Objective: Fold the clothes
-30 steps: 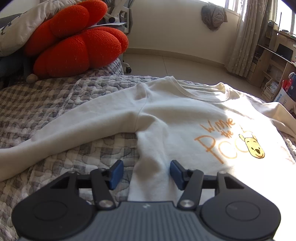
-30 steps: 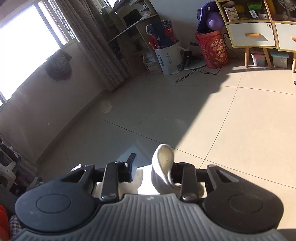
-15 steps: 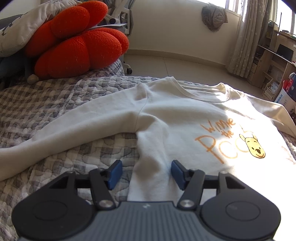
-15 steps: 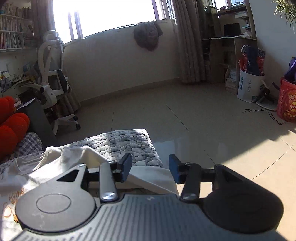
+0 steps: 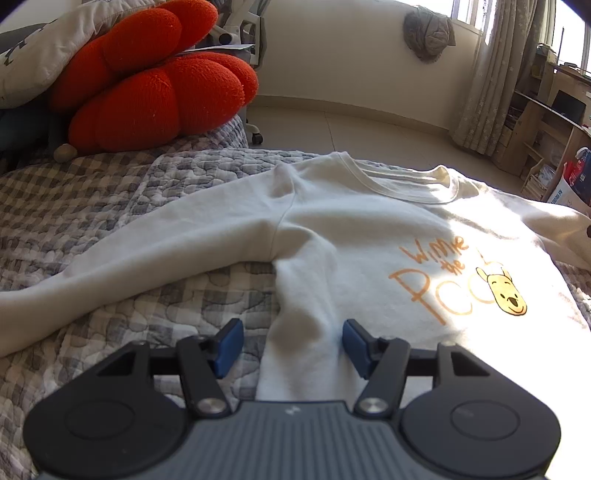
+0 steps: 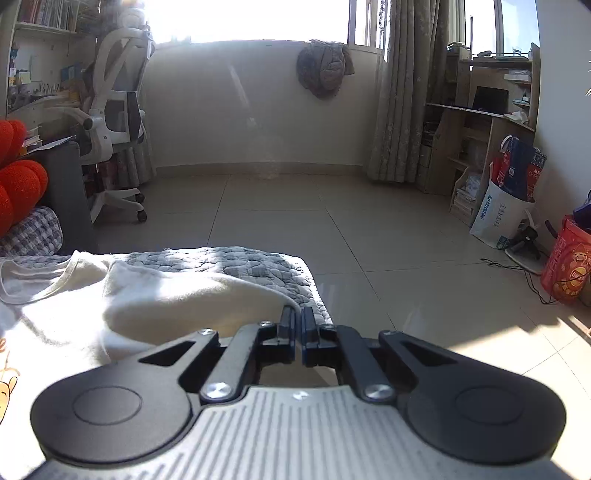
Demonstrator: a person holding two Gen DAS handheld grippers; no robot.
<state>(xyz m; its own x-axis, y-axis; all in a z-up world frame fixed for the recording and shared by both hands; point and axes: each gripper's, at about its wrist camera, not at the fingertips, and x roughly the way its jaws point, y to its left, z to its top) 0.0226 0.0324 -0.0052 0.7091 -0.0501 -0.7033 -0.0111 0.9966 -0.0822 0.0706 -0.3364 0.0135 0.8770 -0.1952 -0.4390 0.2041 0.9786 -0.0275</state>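
Right gripper, closed beside sweatshirt, right-wrist view only.

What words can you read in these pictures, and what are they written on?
"Winnie the Poo", in orange letters: on the front of the cream sweatshirt, beside a yellow bear face that covers the end of the word.
White bag on the floor: blue print, too blurred to read.
Red bag: print too small to read.
Books on the shelf: spines too small to read.
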